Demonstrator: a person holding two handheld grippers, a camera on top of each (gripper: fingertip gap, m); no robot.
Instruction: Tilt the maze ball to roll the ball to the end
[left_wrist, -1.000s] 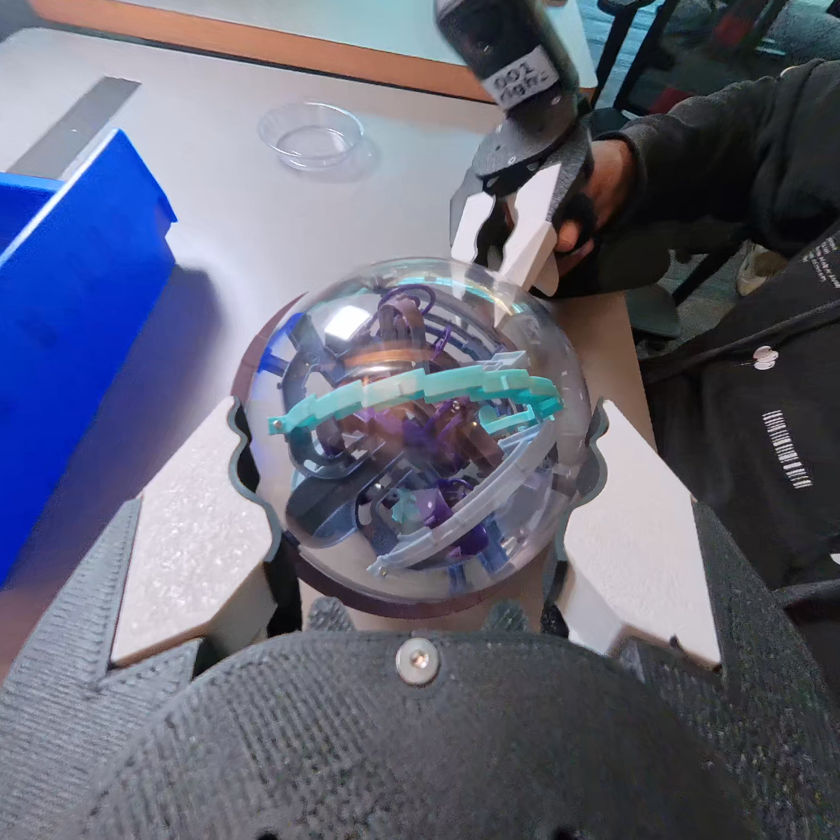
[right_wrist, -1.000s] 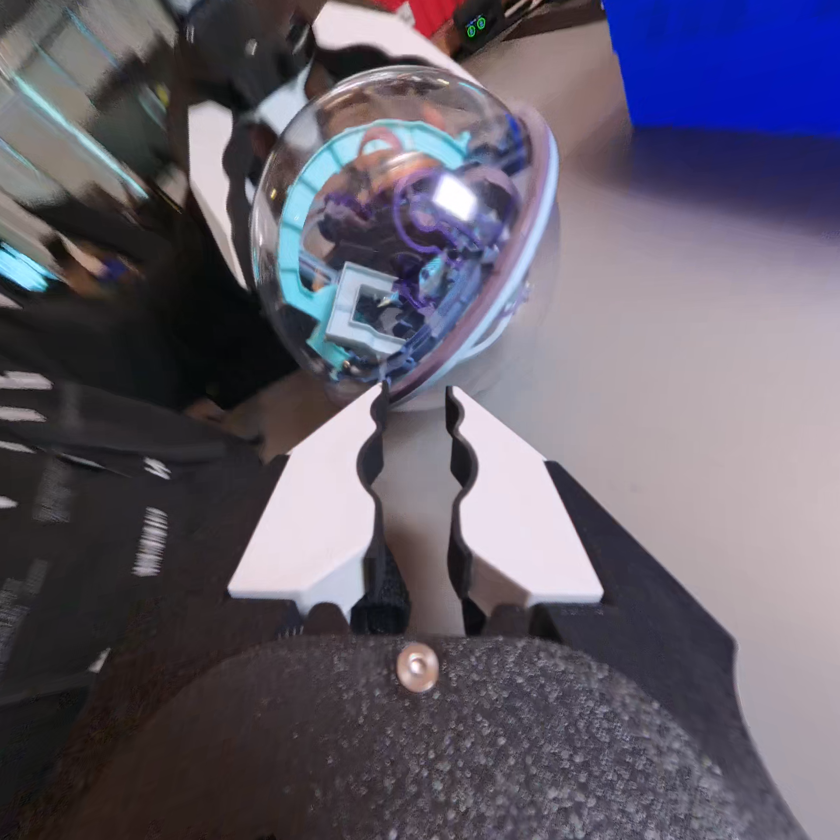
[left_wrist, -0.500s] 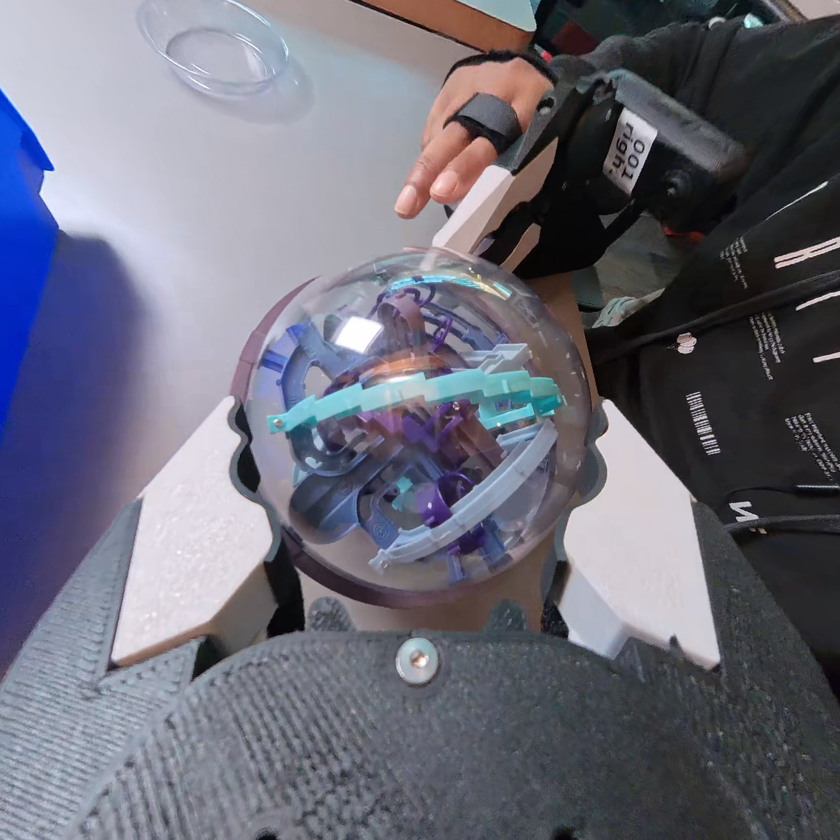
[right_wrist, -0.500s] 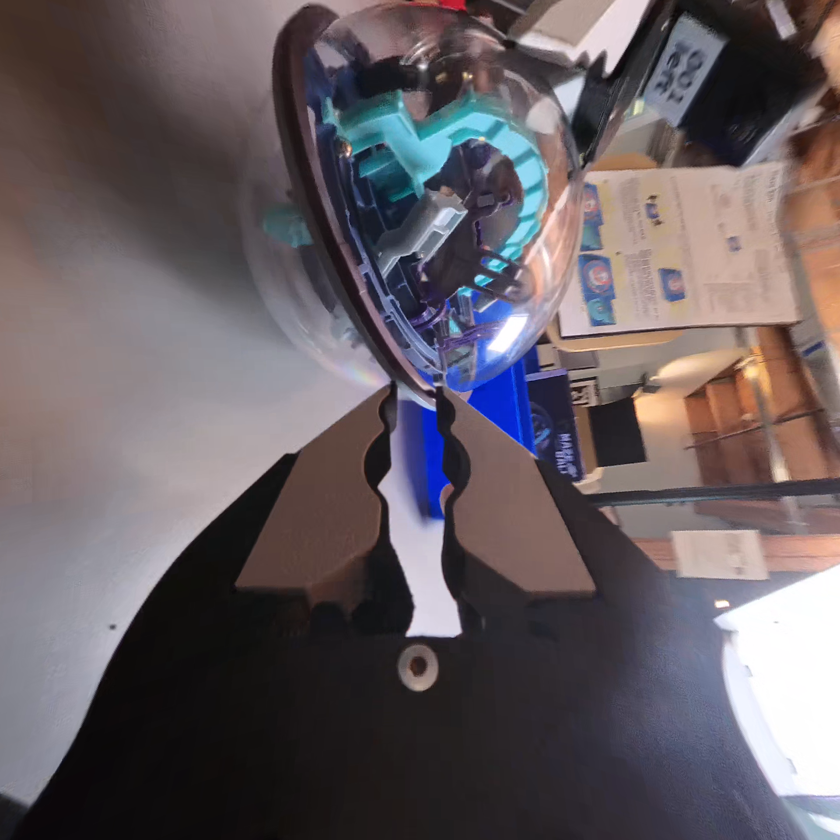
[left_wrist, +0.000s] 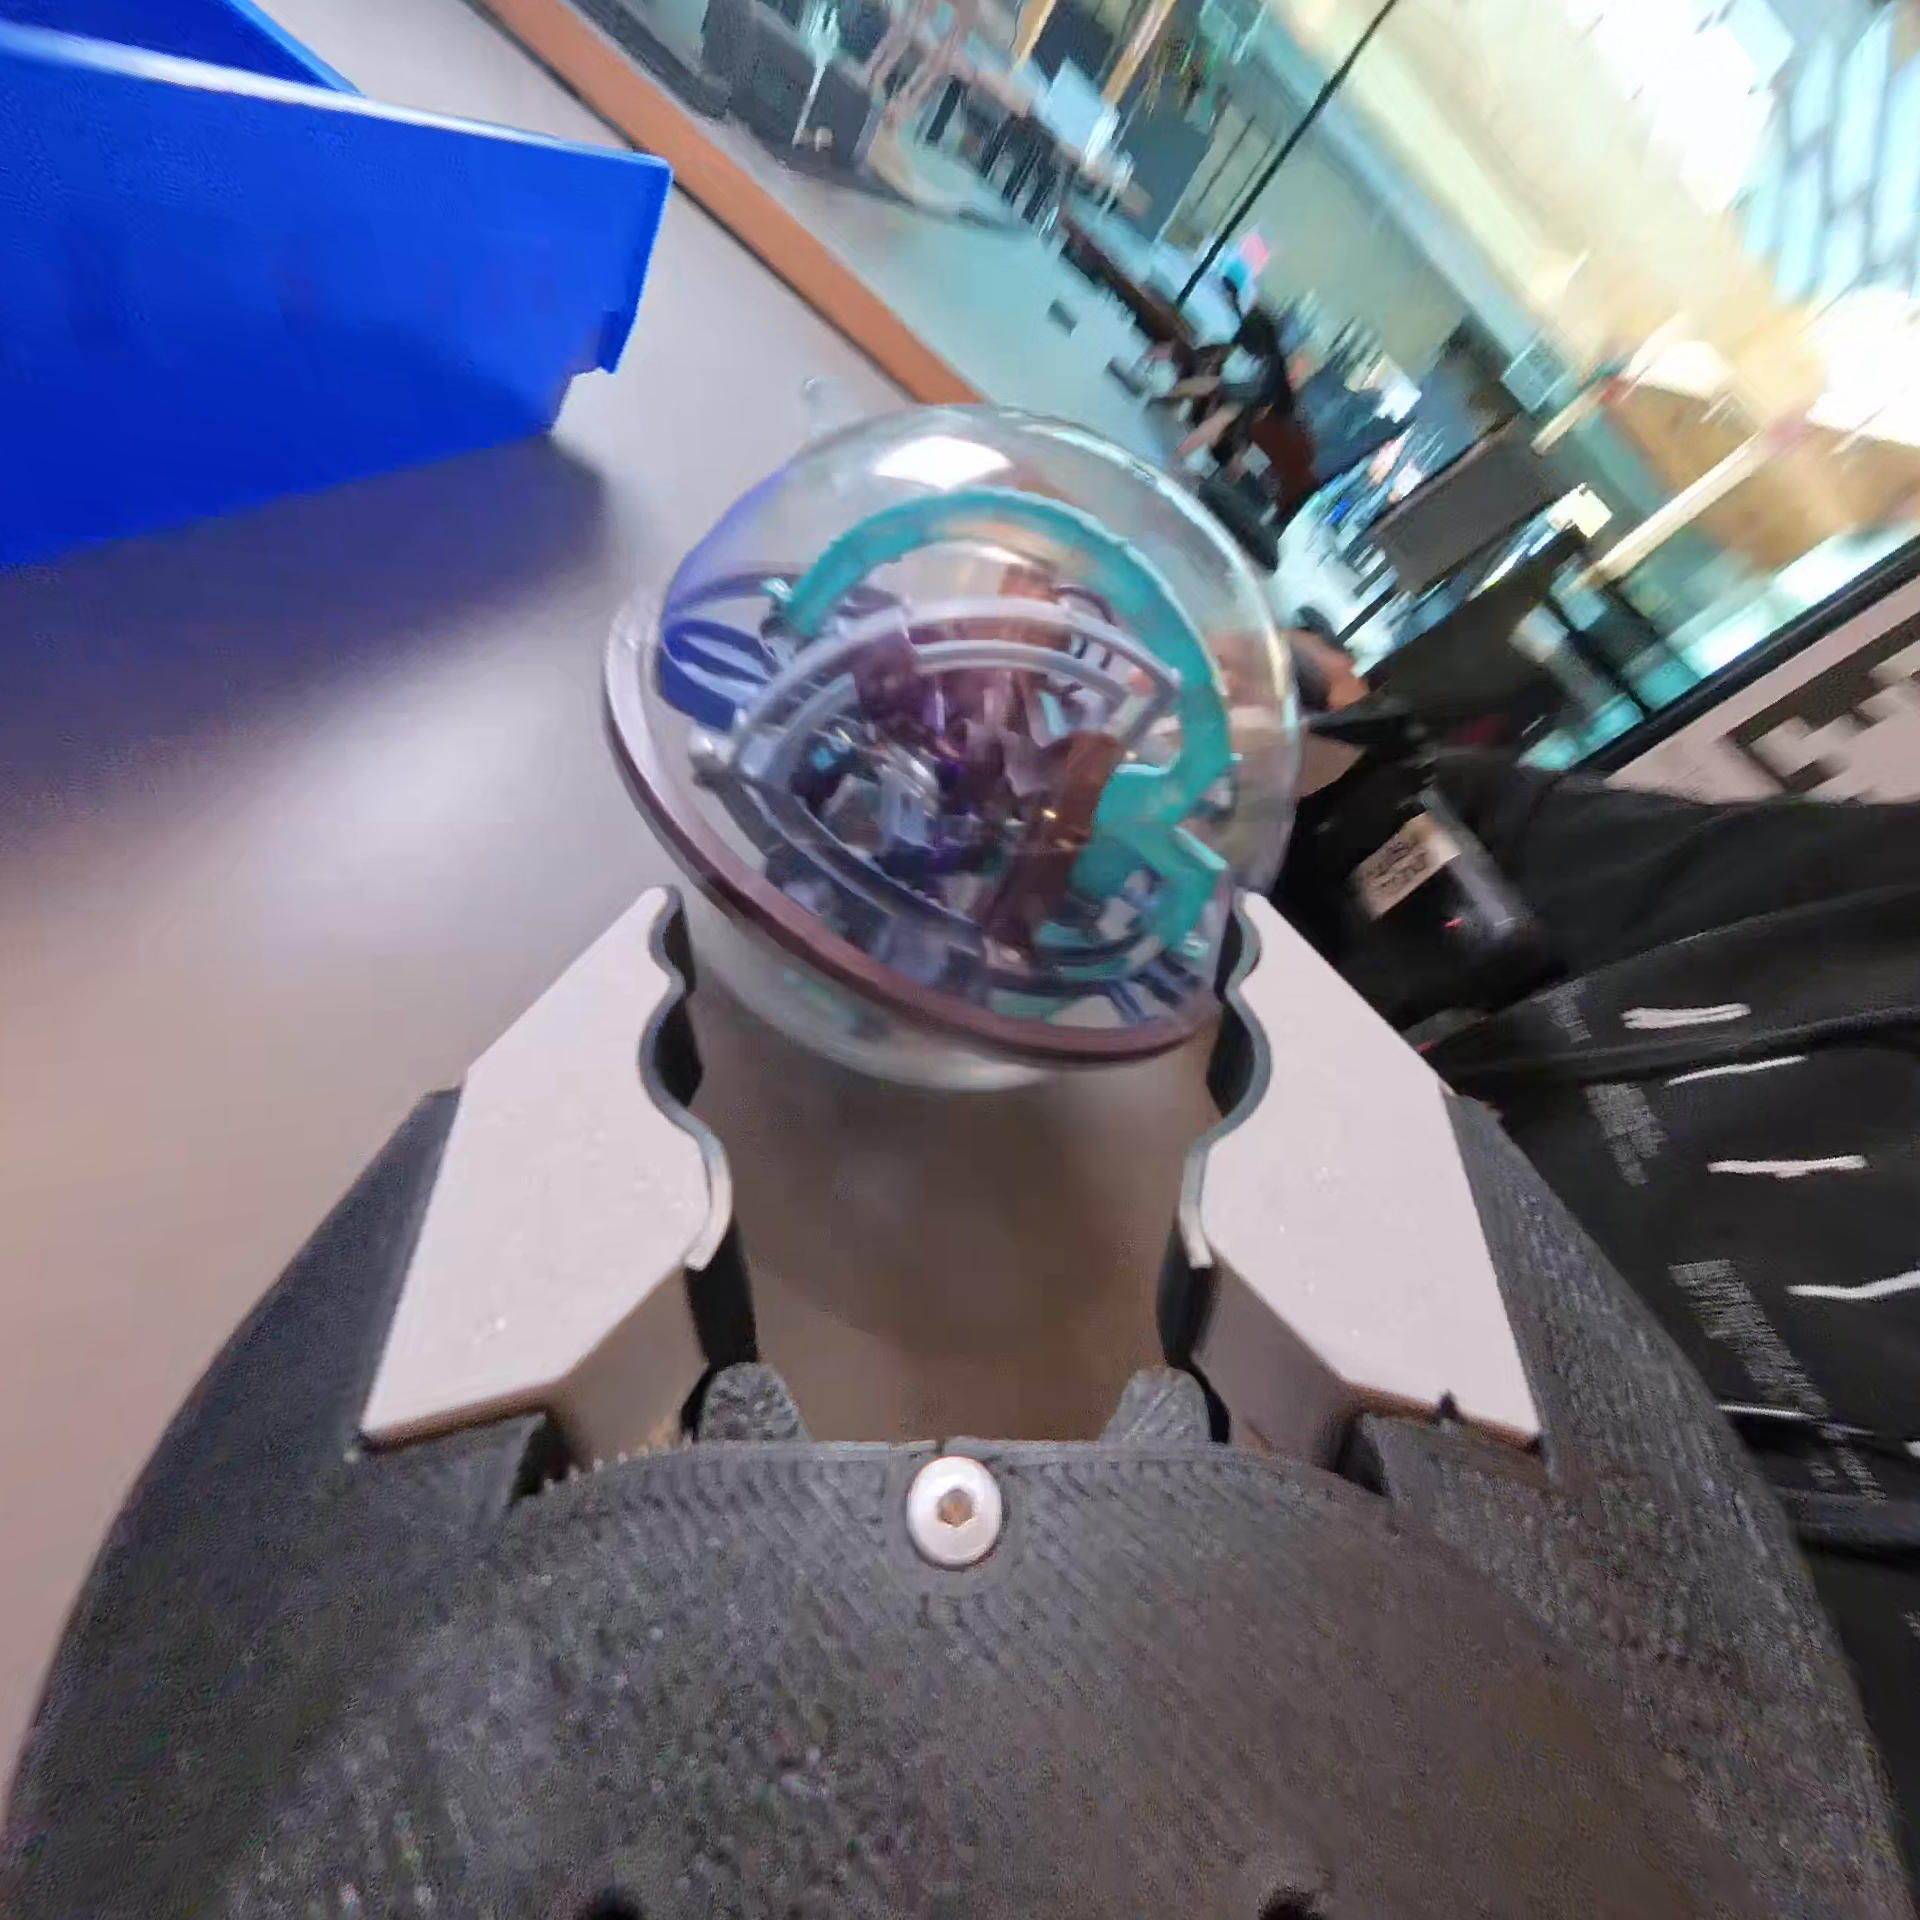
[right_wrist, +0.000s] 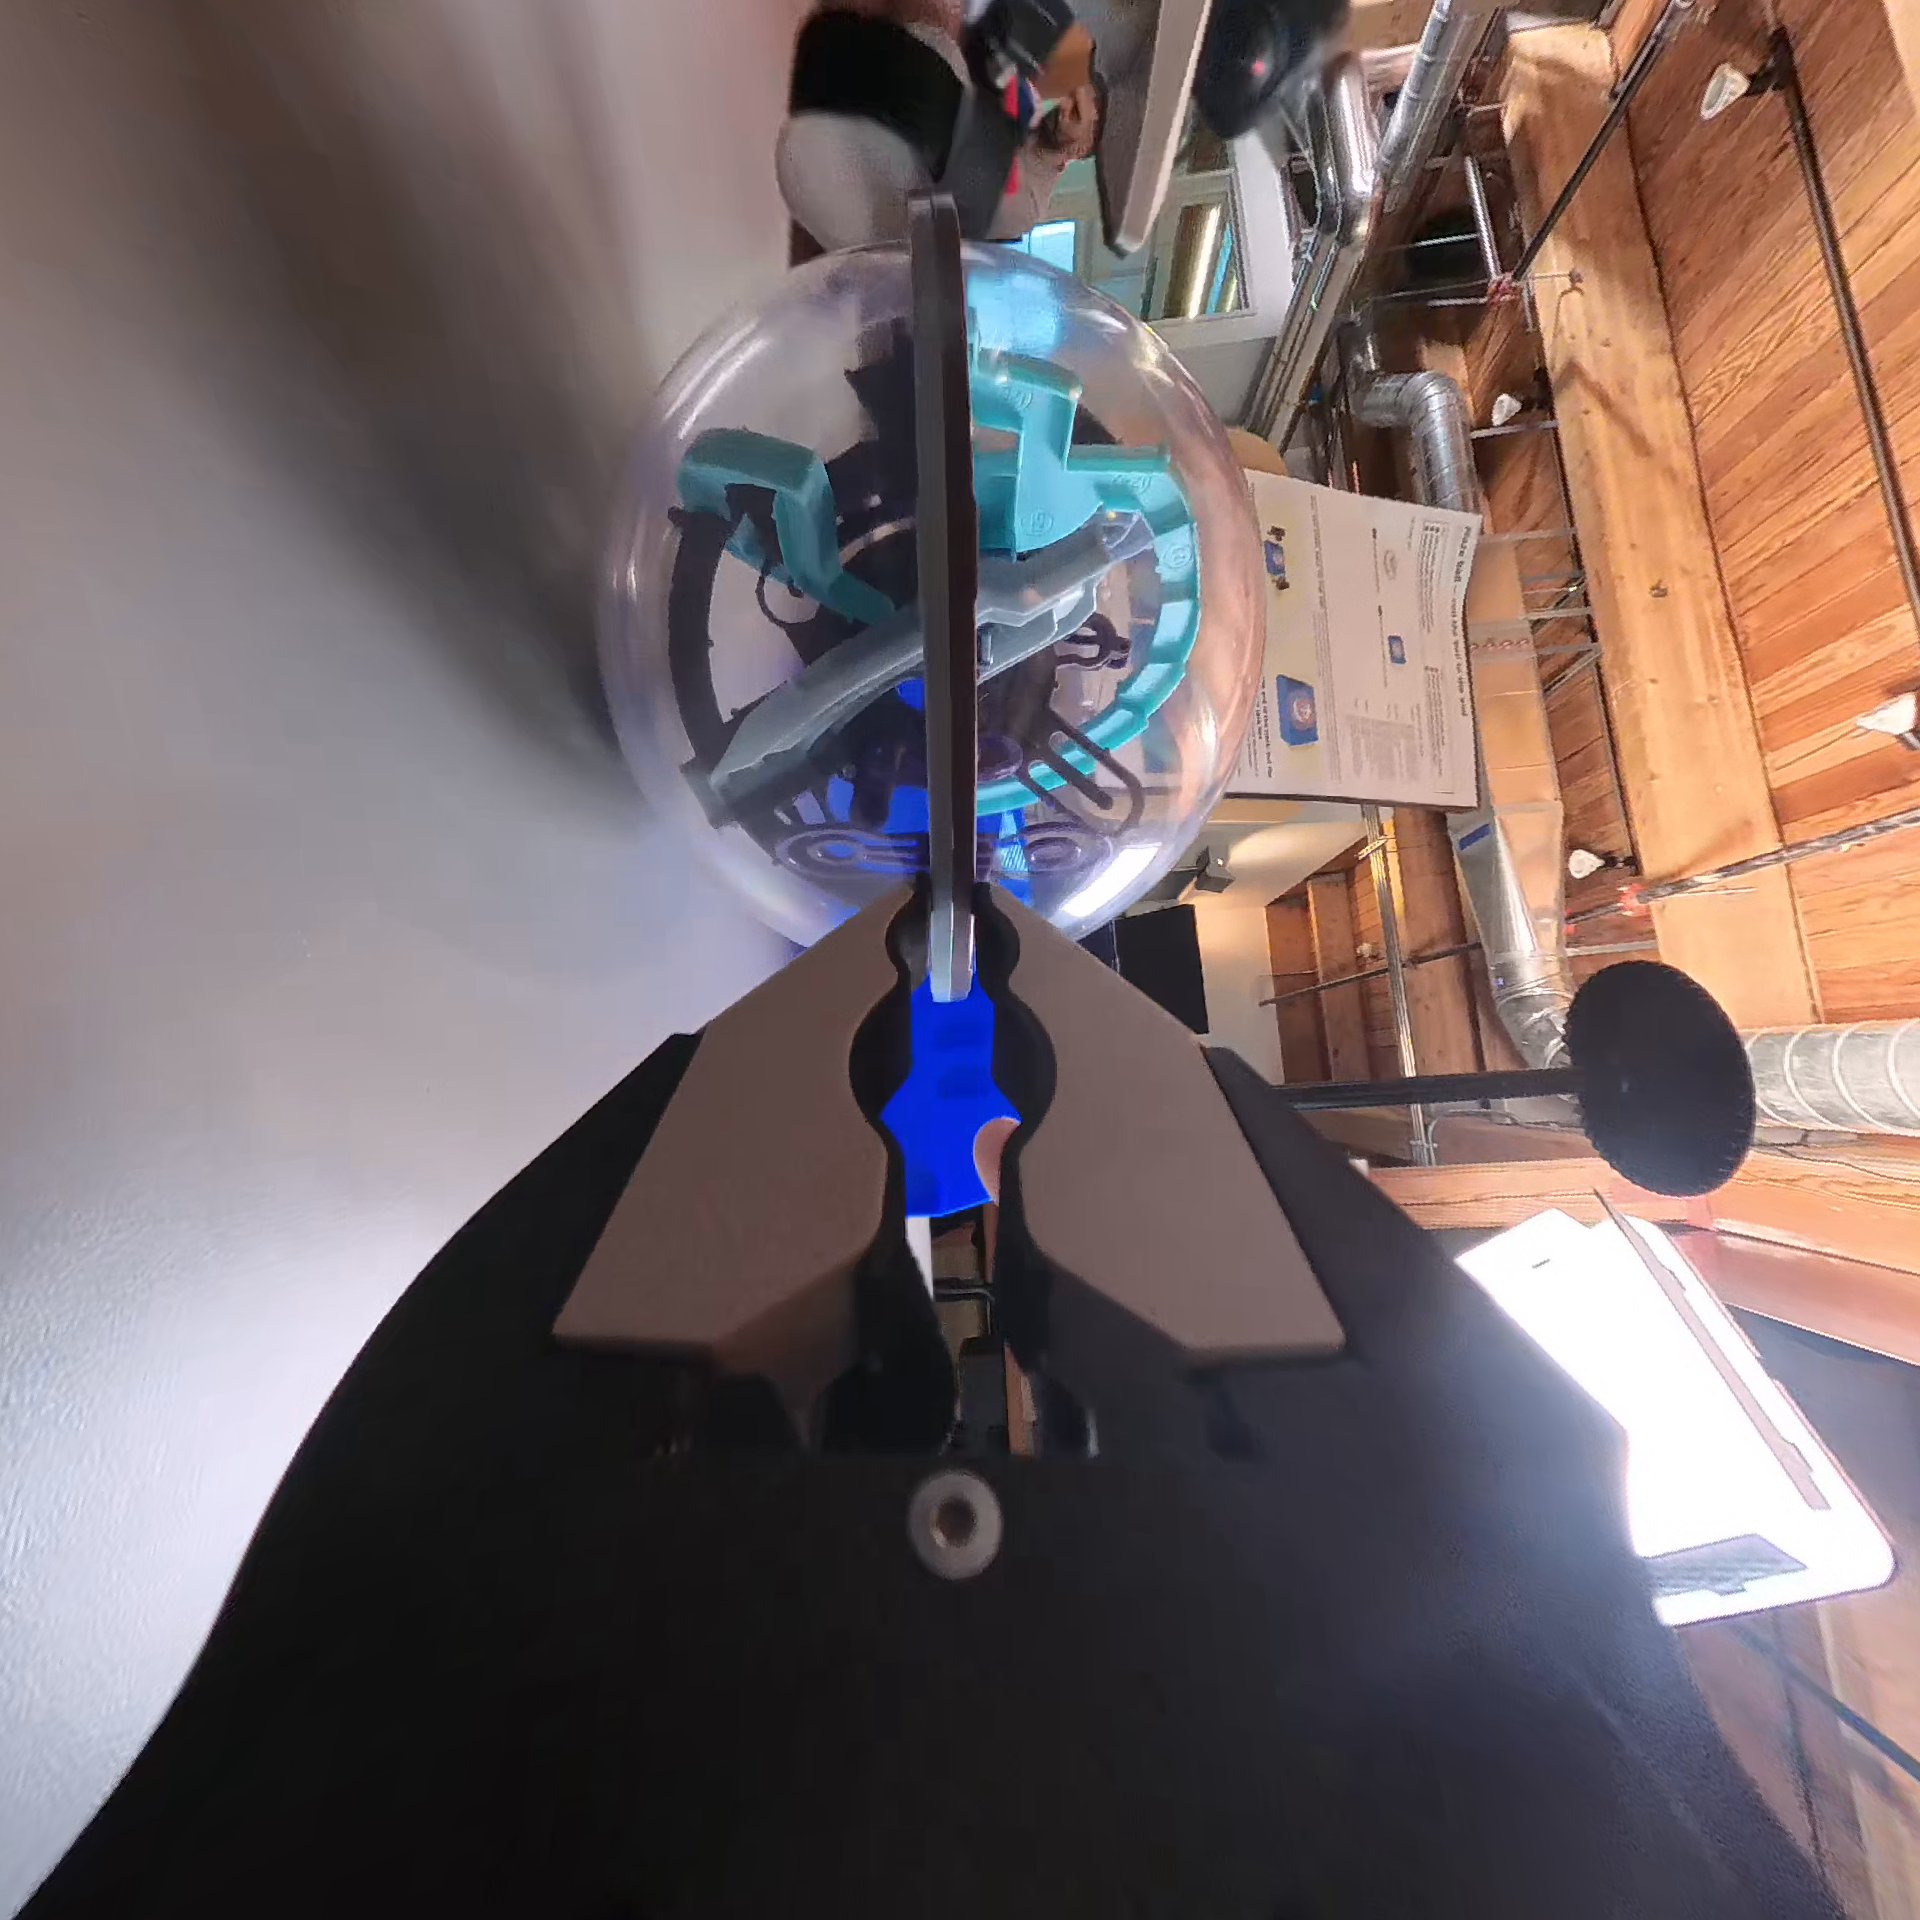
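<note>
The maze ball is a clear sphere with teal, grey and purple tracks and a dark ring around its middle. In the left wrist view it sits tilted just past my left gripper, which is open and holds nothing. My right gripper is shut on the ball's dark ring, which stands edge-on in that view. The maze ball fills the middle there. The right gripper's black body shows behind the ball. I cannot make out the small ball inside.
A blue bin stands on the grey table to the left. A person in black clothing is close on the right. In the rolled right wrist view the table is at left and a bright screen at right.
My left gripper has let go of the ball and drawn back, its fingers now closer together. My right gripper has closed on the ring and rolled, turning the ball.
</note>
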